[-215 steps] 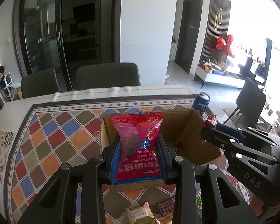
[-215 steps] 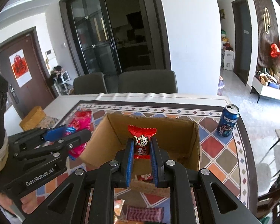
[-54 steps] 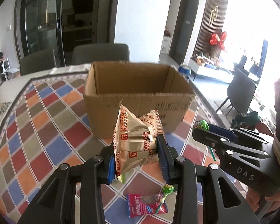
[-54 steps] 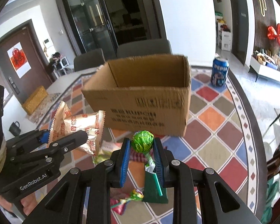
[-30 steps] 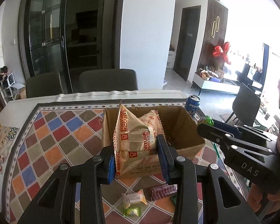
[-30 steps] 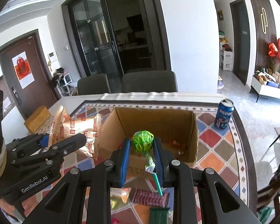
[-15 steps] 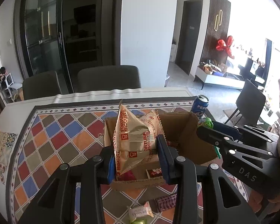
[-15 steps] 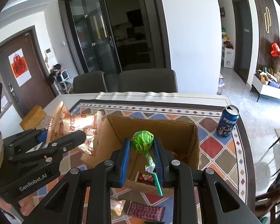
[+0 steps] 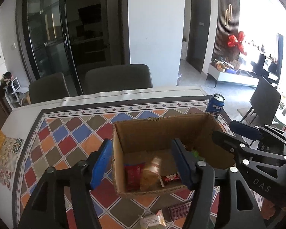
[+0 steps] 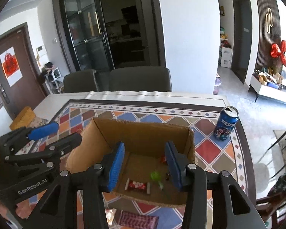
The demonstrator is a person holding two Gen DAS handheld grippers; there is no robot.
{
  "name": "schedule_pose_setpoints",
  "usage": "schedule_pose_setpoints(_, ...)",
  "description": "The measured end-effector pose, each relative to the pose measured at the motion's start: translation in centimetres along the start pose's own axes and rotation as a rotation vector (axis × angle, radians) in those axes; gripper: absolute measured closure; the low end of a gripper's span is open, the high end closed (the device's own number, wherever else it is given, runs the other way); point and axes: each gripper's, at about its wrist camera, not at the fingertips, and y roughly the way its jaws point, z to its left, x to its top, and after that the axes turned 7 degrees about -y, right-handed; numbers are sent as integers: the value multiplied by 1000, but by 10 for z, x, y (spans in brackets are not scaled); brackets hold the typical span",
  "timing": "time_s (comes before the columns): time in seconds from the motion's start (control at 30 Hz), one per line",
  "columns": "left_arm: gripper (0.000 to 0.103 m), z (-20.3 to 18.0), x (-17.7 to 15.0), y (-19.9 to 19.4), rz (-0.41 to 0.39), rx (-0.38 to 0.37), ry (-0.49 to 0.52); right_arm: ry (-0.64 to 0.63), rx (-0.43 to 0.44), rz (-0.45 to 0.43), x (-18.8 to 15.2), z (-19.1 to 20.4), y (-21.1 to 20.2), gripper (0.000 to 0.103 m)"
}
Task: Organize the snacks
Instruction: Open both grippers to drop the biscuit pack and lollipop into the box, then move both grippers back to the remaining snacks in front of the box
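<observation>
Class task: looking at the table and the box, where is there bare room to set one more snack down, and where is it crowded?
Free: the cardboard box floor along its far wall, and the tablecloth between the box and the Pepsi can. Crowded: the box floor near its front wall, where a red bar, green lollipop and biscuit packet lie.

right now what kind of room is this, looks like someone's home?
Most likely a home dining area: a table with a patterned cloth, upholstered chairs pushed up to it, and a living space with a low cabinet beyond.
</observation>
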Motion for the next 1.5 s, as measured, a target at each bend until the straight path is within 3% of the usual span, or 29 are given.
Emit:
schedule_pose_setpoints(0.33, 33, 4, -16, -36, -45, 7, -7, -21, 11, -12, -15, 11, -27, 57)
schedule_pose_setpoints(0.5, 30, 6, -30, -53, -49, 15, -2, -16, 3, -16, -23, 15, -41, 50)
schedule_pose_setpoints(0.93, 24, 6, -69, -79, -43, 27, 19, -1, 26, 42, -62, 27, -58, 46)
schedule_pose_setpoints(1.5, 22, 13, -128, -61, 98, 38, 5, 18, 24, 180, -113, 38, -46, 46)
